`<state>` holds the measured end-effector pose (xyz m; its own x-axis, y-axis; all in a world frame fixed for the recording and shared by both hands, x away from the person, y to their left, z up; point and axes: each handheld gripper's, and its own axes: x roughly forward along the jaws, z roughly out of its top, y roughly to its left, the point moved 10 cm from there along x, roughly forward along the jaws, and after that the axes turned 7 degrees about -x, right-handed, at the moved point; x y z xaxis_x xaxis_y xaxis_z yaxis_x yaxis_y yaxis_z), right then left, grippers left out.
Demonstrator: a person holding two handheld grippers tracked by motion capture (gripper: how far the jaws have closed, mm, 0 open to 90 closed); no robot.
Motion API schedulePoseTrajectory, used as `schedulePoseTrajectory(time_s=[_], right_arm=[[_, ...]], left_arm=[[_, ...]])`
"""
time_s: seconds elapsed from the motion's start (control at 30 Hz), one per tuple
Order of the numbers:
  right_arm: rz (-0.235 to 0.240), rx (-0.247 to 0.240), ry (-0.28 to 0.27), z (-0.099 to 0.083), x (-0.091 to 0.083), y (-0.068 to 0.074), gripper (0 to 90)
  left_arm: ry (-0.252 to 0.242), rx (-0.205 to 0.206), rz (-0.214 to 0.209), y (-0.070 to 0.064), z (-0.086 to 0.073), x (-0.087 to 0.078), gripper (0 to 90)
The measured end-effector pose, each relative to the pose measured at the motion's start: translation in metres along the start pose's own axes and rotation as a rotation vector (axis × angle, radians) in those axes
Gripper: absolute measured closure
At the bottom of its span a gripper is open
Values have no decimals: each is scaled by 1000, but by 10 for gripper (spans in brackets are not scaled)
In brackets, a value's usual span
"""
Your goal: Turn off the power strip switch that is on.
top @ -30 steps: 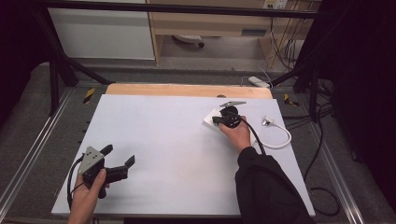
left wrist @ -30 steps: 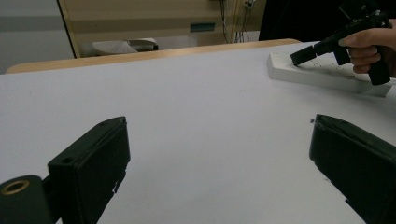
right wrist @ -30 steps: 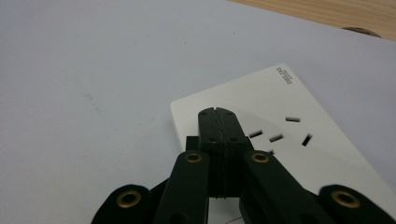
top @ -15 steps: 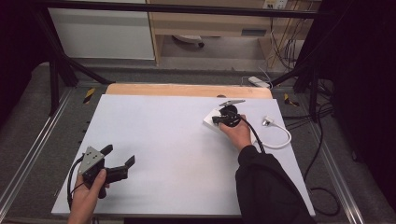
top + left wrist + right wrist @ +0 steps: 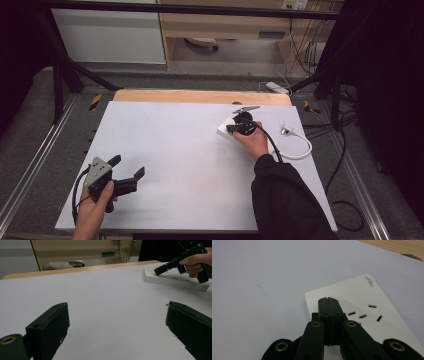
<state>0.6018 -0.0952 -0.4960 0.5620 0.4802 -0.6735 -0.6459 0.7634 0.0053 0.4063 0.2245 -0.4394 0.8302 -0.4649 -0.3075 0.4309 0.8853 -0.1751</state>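
Observation:
A white power strip (image 5: pixel 364 296) lies flat on the white table at the right, also visible as a slab (image 5: pixel 172 280) in the left gripper view. My right gripper (image 5: pixel 328 300) is shut with nothing between its jaws, its tip over the strip's near end beside the sockets; contact cannot be told. In the high view this right gripper (image 5: pixel 231 129) points left over the power strip (image 5: pixel 223 131). My left gripper (image 5: pixel 127 166) rests at the table's front left, open and holding nothing. Its jaws stand wide apart around bare table, left gripper (image 5: pixel 116 307).
A white cable (image 5: pixel 299 148) with a small plug (image 5: pixel 286 129) curls on the table to the right of the strip. A wooden board edge (image 5: pixel 200 96) runs along the table's far side. Metal rails flank the table, and black cables (image 5: pixel 345 210) lie on the floor at right.

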Motion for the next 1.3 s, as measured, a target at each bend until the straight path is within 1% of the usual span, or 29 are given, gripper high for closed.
schedulePoseTrajectory(time_s=[0.1,0.13,0.2,0.23,0.27,0.3,0.37,0.5,0.7,0.87,1.0,1.03,1.3], right_arm=[[-4,-18,8,2,2,3,900],[-2,-16,4,2,2,4,900],[15,-15,-13,2,2,5,900],[13,-19,-15,2,1,5,900],[15,-16,-35,3,0,5,900],[18,-9,-55,6,-3,5,900],[12,-9,-78,10,-8,4,900],[6,-21,-99,17,-16,5,900],[-9,-16,-132,21,-27,3,900],[-5,-9,-176,27,-42,5,900],[-6,5,-208,27,-53,5,900],[-3,16,-220,26,-56,6,900],[-1,14,-260,23,-76,8,900]], left_arm=[[-1,-2,0,0,0,0,49],[-1,-2,0,0,0,0,49],[-1,-5,-1,1,0,0,48],[-1,-3,0,1,0,0,49],[-1,-4,0,1,0,0,49],[-1,-4,0,1,0,0,49],[-1,-5,1,1,0,0,49],[-2,-5,1,1,0,-1,48],[-1,-3,3,1,0,-1,48],[-2,-5,3,1,0,-2,48],[-1,-3,4,1,0,-1,48],[0,-3,4,1,0,-1,48],[-2,-4,5,1,0,-2,48]])
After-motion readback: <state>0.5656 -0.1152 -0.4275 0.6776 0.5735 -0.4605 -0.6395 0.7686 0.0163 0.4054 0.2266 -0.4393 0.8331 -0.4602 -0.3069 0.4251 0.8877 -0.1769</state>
